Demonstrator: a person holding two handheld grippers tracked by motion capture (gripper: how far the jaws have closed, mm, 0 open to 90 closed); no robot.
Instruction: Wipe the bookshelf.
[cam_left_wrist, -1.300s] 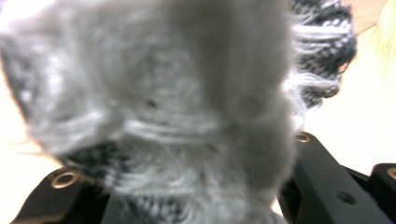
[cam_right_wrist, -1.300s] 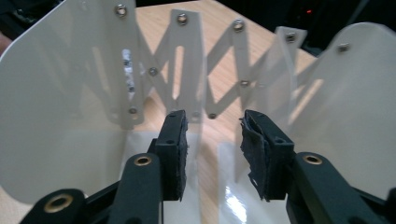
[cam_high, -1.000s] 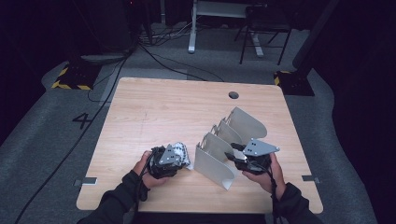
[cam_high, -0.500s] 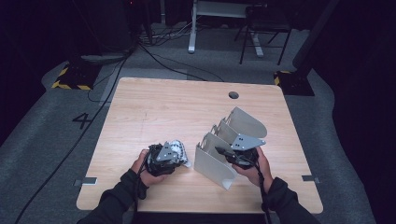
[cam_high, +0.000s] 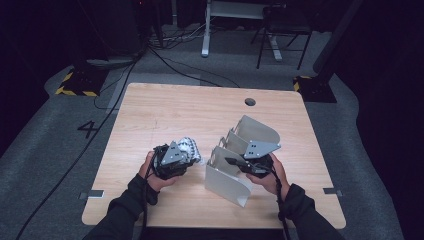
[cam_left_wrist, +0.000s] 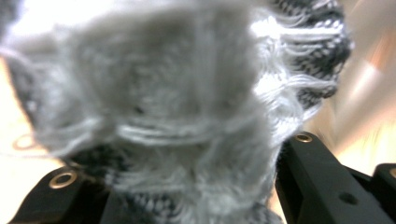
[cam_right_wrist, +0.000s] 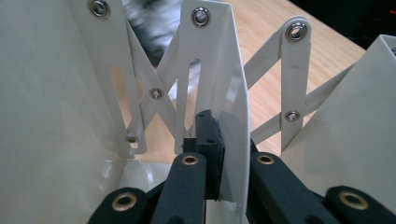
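Note:
A white folding rack (cam_high: 227, 182) with several upright panels stands right of the table's middle. My right gripper (cam_high: 231, 162) reaches into it from the right. Its jaws have just been closing and now clamp a middle panel (cam_right_wrist: 219, 56), one black pad (cam_right_wrist: 208, 135) on the near face and the other jaw behind the sheet. My left gripper (cam_high: 191, 154) is held left of the rack, just above the wood, shut on a bundle of grey and black knitted cloth (cam_high: 190, 146). Up close the knitted cloth (cam_left_wrist: 163, 107) bulges out between the two jaws.
The wooden table (cam_high: 175, 110) has a round cable hole (cam_high: 250, 102) near its far right edge. Scissor links (cam_right_wrist: 292, 79) join the rack's panels. Cables (cam_high: 165, 60), desk legs and a chair (cam_high: 280, 35) stand on the dark floor beyond the table.
My right gripper has moved left into the rack and closed on a middle panel. My left gripper with the knitted cloth has risen a little.

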